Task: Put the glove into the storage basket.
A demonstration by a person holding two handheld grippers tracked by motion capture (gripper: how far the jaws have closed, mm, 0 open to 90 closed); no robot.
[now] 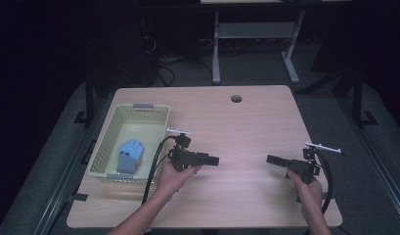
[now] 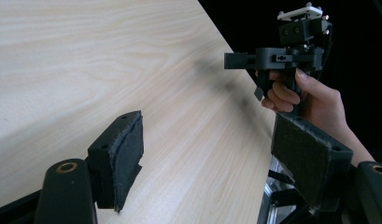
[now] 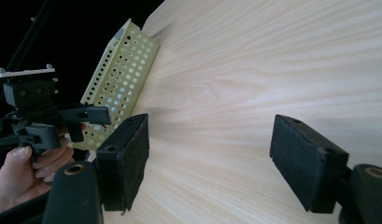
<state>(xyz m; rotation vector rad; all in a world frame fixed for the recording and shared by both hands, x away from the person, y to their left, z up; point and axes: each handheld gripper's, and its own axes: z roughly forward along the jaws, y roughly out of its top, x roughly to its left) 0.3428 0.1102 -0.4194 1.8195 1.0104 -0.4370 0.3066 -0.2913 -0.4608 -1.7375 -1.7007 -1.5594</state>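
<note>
Wooden table [image 1: 246, 117] bearing, at its left side, a pale perforated basket [image 1: 158, 128] in which a blue glove [image 1: 129, 152] lies. Both tools hover over bare wood, pointing toward each other: left gripper [image 1: 214, 160] released and empty, right gripper [image 1: 270, 158] likewise. Judged stage: between steps; any next pick calls for the left gripper to swing toward the basket.

Work surface: a light wood-grain table [image 1: 246, 117] with rounded corners and a round cable hole [image 1: 236, 98] near its far edge. Floor: grey carpet [image 1: 51, 171] on both sides, crossed by dark frame rails [image 1: 65, 181] at the left. Far side: a white-legged desk frame [image 1: 254, 41], with tangled cables [image 1: 161, 61] on the floor to its left. Surroundings are dark; light falls mainly on the table.
</note>
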